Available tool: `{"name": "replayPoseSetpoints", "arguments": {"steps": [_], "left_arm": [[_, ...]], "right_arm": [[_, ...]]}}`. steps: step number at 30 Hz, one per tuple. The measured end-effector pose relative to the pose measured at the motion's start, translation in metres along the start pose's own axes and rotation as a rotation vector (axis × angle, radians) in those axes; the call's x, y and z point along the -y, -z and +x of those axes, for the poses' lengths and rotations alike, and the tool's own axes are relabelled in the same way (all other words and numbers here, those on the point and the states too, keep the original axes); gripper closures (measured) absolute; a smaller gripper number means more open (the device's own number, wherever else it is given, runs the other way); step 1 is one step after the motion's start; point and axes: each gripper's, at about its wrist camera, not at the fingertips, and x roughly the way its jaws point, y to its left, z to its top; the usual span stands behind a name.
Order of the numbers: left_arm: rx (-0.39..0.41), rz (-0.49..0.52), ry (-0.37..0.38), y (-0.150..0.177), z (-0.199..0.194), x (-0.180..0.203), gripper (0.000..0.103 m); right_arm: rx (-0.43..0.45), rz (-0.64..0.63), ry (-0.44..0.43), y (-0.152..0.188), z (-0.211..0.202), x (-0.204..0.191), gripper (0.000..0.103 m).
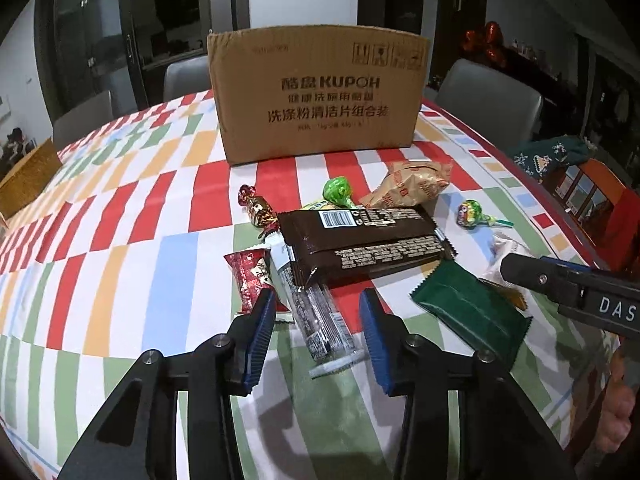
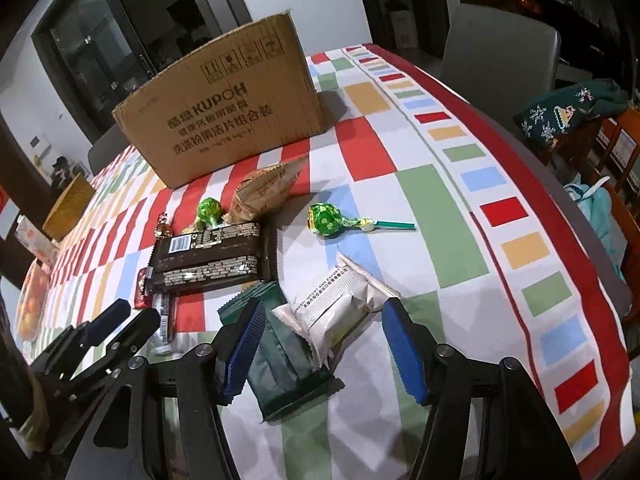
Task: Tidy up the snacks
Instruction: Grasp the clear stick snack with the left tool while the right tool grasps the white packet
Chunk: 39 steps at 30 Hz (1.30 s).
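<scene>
Where snacks lie, cardboard box [image 1: 316,92] reads KUPOH

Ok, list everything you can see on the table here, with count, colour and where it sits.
cardboard box: one, brown, far middle.
chocolate bar: one, dark brown, centre.
lollipops: two, green, one alone to the right, one behind the bar.
tan packet: one, before the box.
foil candy: one, red-gold, left of the bar.
red packet: one, near left.
clear stick pack: one, between the left pads.
green packet: one, near.
white packet: one, overlapping the green.
tablecloth: one, multicoloured.
left gripper: black, blue pads, open.
right gripper: same, open.
</scene>
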Motion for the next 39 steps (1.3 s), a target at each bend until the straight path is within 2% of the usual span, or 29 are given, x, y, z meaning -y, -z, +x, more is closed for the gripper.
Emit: {"name": "replayPoseSetpoints", "arguments": {"steps": [13, 16, 20, 24, 29, 39], "left_arm": [[-0.028, -0.044, 0.008, -0.012, 0.019, -0.009, 0.068], [-0.061, -0.043, 0.025, -0.008, 0.022, -0.007, 0.072], [-0.07, -0.028, 0.006, -0.007, 0.027, -0.005, 0.072], [-0.088, -0.045, 0.009, -0.011, 0.034, -0.011, 0.074], [-0.09, -0.052, 0.017, -0.01, 0.036, -0.015, 0.083], [-0.06, -0.079, 0.019, -0.008, 0.007, -0.022, 0.084]], "right_arm": [[-0.035, -0.016, -0.025, -0.012, 0.025, -0.009, 0.06], [-0.038, -0.014, -0.029, -0.015, 0.028, -0.01, 0.064], [-0.058, -0.024, -0.019, -0.015, 0.035, -0.01, 0.067], [-0.041, -0.059, 0.001, -0.015, 0.036, -0.013, 0.07], [-0.03, -0.1, 0.009, -0.013, 0.034, -0.018, 0.072], [0.018, -0.17, -0.037, -0.012, 0.01, -0.039, 0.072]]}}
